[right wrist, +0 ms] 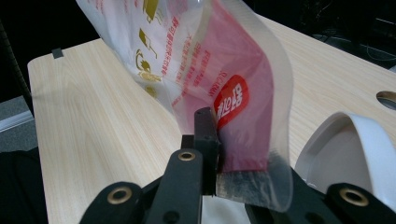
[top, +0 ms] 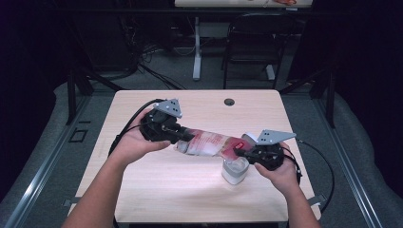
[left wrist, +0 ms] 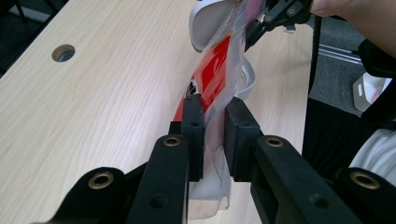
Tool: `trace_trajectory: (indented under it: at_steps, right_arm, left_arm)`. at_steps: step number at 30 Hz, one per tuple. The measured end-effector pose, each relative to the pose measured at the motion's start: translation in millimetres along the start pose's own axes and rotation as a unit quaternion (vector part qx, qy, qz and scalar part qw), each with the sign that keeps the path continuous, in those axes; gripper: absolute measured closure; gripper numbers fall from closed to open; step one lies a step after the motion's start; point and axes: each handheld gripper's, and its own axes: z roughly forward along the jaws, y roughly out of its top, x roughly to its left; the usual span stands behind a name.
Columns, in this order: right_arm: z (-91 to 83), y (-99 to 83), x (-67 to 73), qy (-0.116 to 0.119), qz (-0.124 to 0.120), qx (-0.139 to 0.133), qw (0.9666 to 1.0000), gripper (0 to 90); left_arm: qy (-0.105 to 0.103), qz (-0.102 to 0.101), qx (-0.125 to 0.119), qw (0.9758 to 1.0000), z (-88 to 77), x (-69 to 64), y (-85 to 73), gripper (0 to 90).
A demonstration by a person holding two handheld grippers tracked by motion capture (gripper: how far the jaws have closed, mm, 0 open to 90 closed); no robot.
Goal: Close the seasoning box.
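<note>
A clear plastic bag [top: 209, 142] with red print hangs stretched above the wooden table [top: 180, 194] between my two grippers. My left gripper [top: 183, 137] is shut on its left end; in the left gripper view the film [left wrist: 212, 79] runs between the two black pads [left wrist: 192, 116]. My right gripper [top: 240, 153] is shut on the red right end, and its view has the pad pinching the bag [right wrist: 201, 56] by a red label. A white cup [top: 234, 172] stands on the table just under the right end, beside the right gripper's jaws [right wrist: 355, 144].
A round cable hole [top: 229, 101] sits near the table's far edge. Beyond the table stand a dark chair [top: 252, 42] and a white desk leg [top: 196, 47]. Black cables trail from both grippers over the table's sides.
</note>
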Motion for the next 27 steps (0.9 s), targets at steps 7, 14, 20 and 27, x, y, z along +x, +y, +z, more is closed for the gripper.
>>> trace_trajectory:
  at_steps: [7,14,20,27]
  right_arm:
    - [0.1,-0.1,0.0,0.001,0.001,0.0,1.0,86.6]
    - [0.1,-0.2,-0.1,0.001,0.001,0.0,1.0,86.6]
    - [0.0,-0.2,-0.1,0.001,0.001,0.0,1.0,86.6]
    - [-0.1,-0.2,-0.3,0.001,0.0,0.0,1.0,86.6]
  left_arm:
    - [0.0,0.0,0.0,1.0,0.0,-0.2,0.3,80.2]
    - [-0.001,-0.002,0.001,1.0,0.0,0.6,0.6,80.3]
    - [-0.002,0.0,0.003,1.0,-0.1,0.7,1.6,80.4]
    - [-0.003,-0.003,0.003,1.0,0.1,1.6,1.9,80.5]
